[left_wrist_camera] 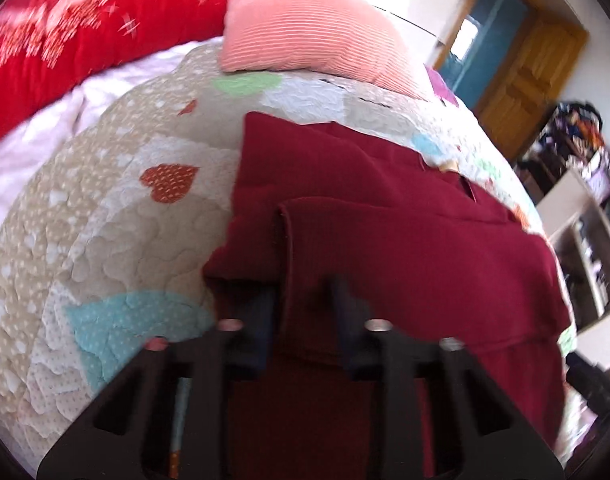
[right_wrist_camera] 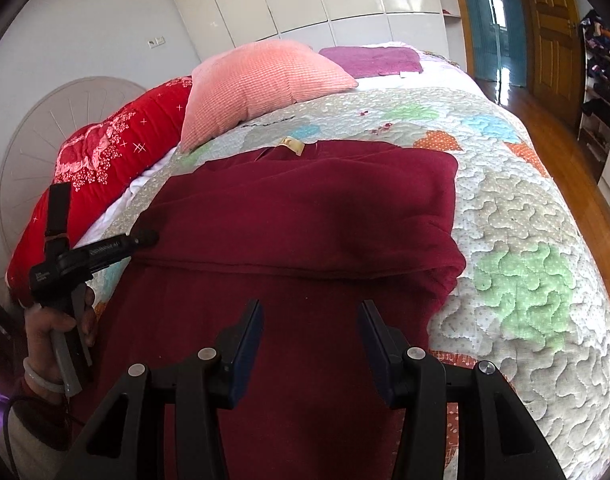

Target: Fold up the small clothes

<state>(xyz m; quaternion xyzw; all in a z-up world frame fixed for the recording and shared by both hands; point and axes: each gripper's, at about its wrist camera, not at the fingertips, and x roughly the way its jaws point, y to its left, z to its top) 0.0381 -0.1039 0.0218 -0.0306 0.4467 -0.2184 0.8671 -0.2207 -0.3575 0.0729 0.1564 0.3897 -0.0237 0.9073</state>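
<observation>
Already the dark red garment is partly folded; left gripper pinches its fold, right gripper hovers half-open and empty.

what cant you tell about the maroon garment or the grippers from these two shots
- Left wrist view: whether the left gripper pads press the maroon garment fold; motion blur.
- Both views: the garment's near hem; gripper bodies and bottom edge hide it.
- Right wrist view: neck label print; too small.
</observation>
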